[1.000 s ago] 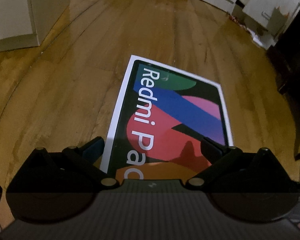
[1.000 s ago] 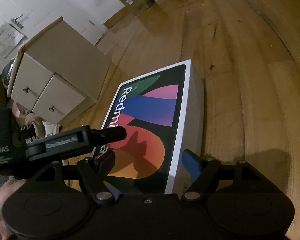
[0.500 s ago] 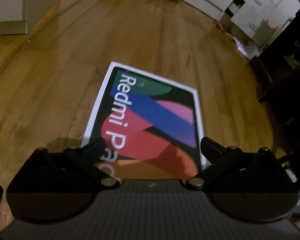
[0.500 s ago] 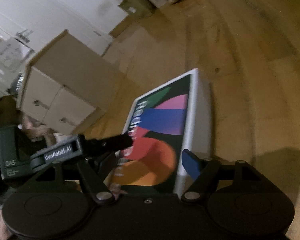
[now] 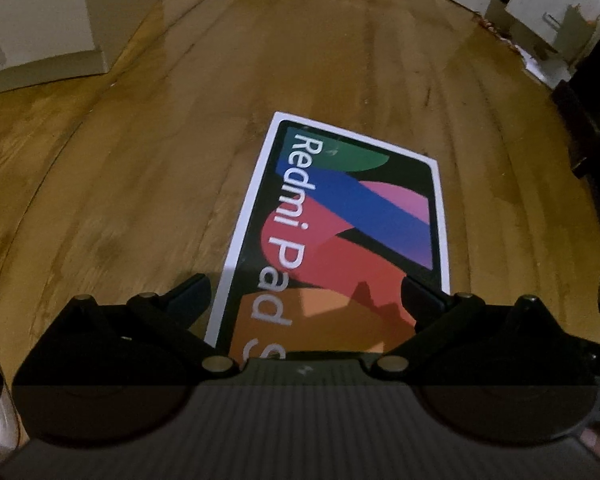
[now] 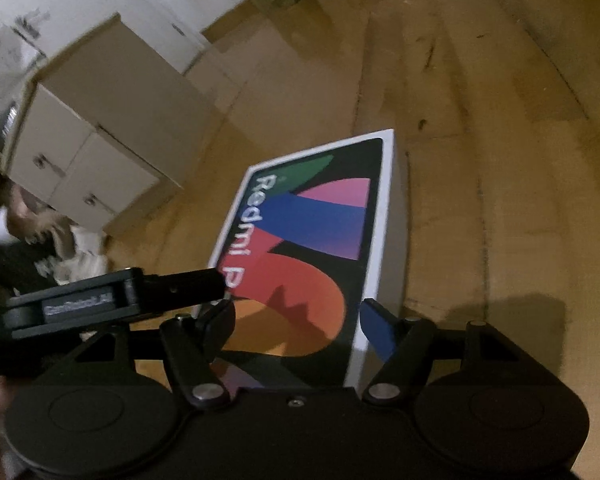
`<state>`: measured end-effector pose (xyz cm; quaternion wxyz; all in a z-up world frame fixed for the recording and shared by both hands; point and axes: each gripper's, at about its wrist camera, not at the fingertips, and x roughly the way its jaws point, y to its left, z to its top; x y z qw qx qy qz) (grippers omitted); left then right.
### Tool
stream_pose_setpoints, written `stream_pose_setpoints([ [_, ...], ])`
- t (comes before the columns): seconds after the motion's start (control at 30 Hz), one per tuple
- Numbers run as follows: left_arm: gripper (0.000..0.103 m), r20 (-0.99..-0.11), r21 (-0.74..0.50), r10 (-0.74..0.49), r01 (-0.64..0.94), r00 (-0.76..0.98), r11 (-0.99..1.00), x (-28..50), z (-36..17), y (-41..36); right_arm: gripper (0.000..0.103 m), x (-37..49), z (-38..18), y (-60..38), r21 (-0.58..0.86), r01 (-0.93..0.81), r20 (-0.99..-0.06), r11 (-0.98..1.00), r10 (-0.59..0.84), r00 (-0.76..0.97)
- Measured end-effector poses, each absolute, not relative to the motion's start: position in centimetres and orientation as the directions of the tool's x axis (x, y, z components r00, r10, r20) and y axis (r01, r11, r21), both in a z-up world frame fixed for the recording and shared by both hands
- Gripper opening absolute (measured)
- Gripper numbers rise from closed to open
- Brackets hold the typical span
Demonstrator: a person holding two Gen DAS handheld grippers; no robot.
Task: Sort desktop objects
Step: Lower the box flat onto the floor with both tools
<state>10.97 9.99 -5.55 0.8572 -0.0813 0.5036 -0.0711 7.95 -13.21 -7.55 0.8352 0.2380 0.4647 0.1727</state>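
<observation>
One tablet box [image 5: 340, 232] sits between my wide-spread left gripper [image 5: 308, 292] jaws; my right gripper [image 6: 296, 320] straddles its near end, also spread. Bare wooden floor [image 5: 140, 184] surrounds it.

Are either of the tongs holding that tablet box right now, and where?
Both tongs straddle the tablet box near its close end, open; whether they actually grip it cannot be told.

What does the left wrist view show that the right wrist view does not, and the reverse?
Only the left wrist view shows the box lid's lettering as far as "Pad". Only the right wrist view shows the tablet box's white side wall, the left hand-held gripper from outside at the box's near left corner, and a two-door cabinet. Both show the box lying flat on the wooden floor, between the open fingers of each hand-held gripper.
</observation>
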Motion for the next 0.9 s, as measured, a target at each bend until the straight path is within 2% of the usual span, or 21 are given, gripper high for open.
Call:
stream_pose_setpoints([
  [0.17,0.103,-0.874,-0.167,-0.161,0.029,0.459,0.986,9.9,-5.3,9.6,0.075,8.2,-6.9,-12.2,0.442,-0.063,-0.776,0.895,0.416,0.474],
  [0.27,0.103,-0.861,-0.107,-0.089,-0.008,0.501,0.994,8.9,-3.9,9.3,0.075,7.8,-5.8,-11.9,0.396,-0.076,-0.792,0.915,0.383,0.475],
  [0.53,0.103,-0.837,-0.059,-0.063,0.025,0.543,0.998,6.2,0.3,8.6,0.078,6.8,-2.8,-11.2,0.27,-0.109,-0.828,0.957,0.289,0.481],
  [0.7,0.103,-0.835,-0.047,-0.03,-0.018,0.549,0.999,4.9,1.1,8.6,0.08,6.1,-2.0,-11.7,0.255,-0.09,-0.835,0.963,0.266,0.481],
  [0.9,0.103,-0.838,-0.012,-0.016,0.01,0.545,1.0,3.4,2.3,8.0,0.08,5.1,-1.2,-12.3,0.239,-0.063,-0.842,0.969,0.239,0.483],
])
